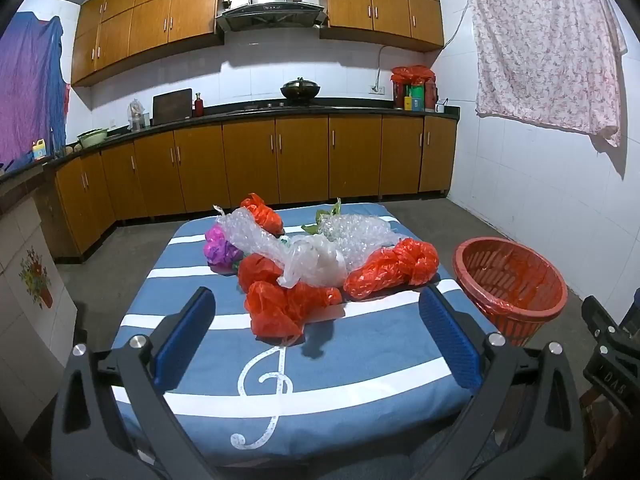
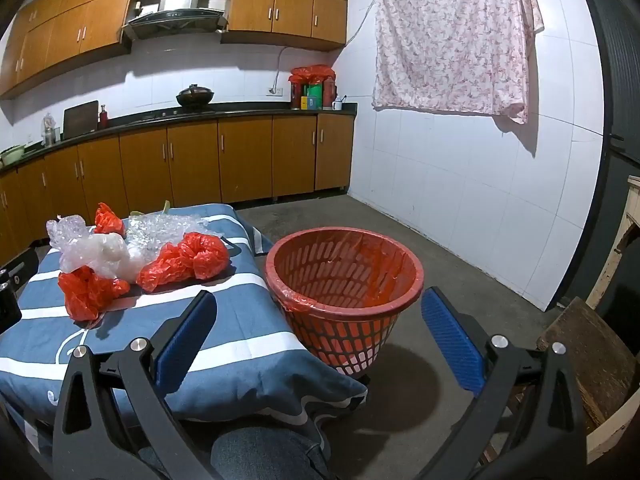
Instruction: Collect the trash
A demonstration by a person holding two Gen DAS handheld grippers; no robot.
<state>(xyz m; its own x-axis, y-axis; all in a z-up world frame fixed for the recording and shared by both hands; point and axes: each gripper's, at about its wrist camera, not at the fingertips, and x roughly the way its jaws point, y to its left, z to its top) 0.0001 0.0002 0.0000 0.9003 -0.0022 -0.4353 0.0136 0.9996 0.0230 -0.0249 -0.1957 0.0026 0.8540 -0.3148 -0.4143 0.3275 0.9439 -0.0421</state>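
Both of your grippers hang with fingers spread wide and nothing between them. Ahead of your left gripper [image 1: 316,308], a heap of crumpled red plastic bags [image 1: 288,308], clear bubble wrap [image 1: 308,256] and a purple wad [image 1: 220,250] lies on the blue-and-white striped cloth [image 1: 360,360]. Your right gripper [image 2: 318,318] points at the red slotted plastic basket with its red liner [image 2: 344,280], which stands on the floor just beside the cloth's edge, right of the heap.

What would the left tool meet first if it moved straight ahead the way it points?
Probably the nearest red bag, lying on the table between the open left tool's fingers. Depth is hard to judge, so it may pass just above.
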